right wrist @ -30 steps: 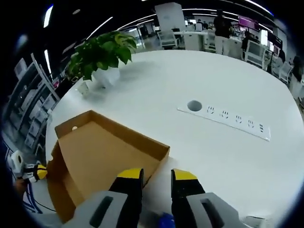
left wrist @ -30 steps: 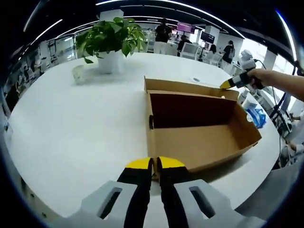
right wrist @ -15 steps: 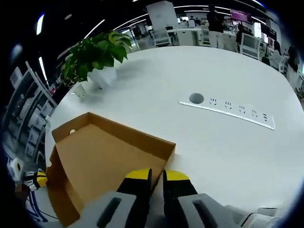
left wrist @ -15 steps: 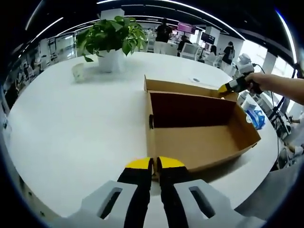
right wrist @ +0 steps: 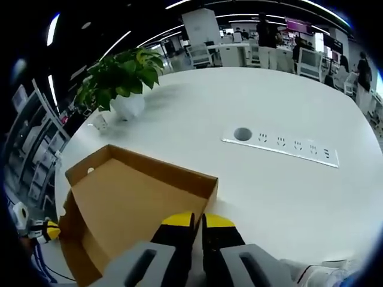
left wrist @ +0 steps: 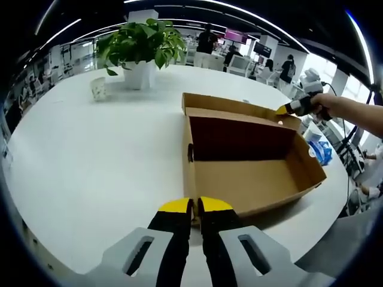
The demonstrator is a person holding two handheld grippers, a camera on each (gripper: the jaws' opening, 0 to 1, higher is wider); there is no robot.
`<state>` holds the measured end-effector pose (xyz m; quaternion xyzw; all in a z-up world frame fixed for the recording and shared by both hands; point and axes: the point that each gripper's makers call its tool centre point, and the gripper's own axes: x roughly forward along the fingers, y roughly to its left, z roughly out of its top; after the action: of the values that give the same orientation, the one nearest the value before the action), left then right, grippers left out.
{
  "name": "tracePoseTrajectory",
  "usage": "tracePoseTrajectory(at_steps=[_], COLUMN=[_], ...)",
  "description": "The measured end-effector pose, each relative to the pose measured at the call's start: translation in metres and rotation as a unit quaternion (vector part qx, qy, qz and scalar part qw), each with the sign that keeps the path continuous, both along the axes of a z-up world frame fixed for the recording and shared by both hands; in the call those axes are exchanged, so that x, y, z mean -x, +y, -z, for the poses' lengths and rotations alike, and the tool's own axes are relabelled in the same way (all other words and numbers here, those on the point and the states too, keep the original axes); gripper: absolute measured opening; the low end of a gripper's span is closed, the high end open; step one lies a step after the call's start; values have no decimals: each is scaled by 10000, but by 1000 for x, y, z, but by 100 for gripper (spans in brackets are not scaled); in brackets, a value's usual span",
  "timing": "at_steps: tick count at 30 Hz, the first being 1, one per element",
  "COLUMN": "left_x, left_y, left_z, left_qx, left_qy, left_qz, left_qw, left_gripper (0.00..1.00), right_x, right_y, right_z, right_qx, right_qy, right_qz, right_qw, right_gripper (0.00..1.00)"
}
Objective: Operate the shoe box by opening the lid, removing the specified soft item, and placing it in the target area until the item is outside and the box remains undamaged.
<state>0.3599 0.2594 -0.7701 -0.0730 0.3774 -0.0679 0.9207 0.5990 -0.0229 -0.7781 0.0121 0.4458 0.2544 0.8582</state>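
A: Shoe box (left wrist: 251, 161) first: it's an open cardboard box on the white desk (left wrist: 90, 155), toward the desk edge nearest the person. Its lid (right wrist: 131, 203) is swung back and stands behind it. The inside that shows is bare cardboard.

B: And the soft item?

A: I can't pick it out. A blue crumpled thing (left wrist: 320, 146) lies beyond the box's far end, off by the desk edge, but what it is I cannot tell.

B: The tongs?

A: The left tongs (left wrist: 195, 206) have their yellow tips together at the box's near wall; whether they pinch it I cannot tell. The right tongs (right wrist: 197, 221) are closed at the lid's corner, tips together on its edge.

B: Smaller things?

A: A potted plant (left wrist: 140, 51) toward the far edge, and a small white cup (left wrist: 98, 88) beside it.
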Motion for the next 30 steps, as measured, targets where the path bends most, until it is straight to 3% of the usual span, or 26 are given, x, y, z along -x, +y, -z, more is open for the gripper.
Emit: tracePoseTrajectory(at_steps=[17, 30], left_x=[0, 1], left_y=[0, 0], left_z=[0, 1], left_qx=[31, 48], left_qy=[-10, -33], left_qz=[-13, -33], left_qw=[10000, 10000], left_gripper=[3, 3], right_x=[1, 15], right_y=[2, -3], right_z=[-34, -56], right_qx=[-288, -372], right_qy=[-346, -820], right_qz=[24, -43], right_qw=[9990, 9959], right_gripper=[0, 0])
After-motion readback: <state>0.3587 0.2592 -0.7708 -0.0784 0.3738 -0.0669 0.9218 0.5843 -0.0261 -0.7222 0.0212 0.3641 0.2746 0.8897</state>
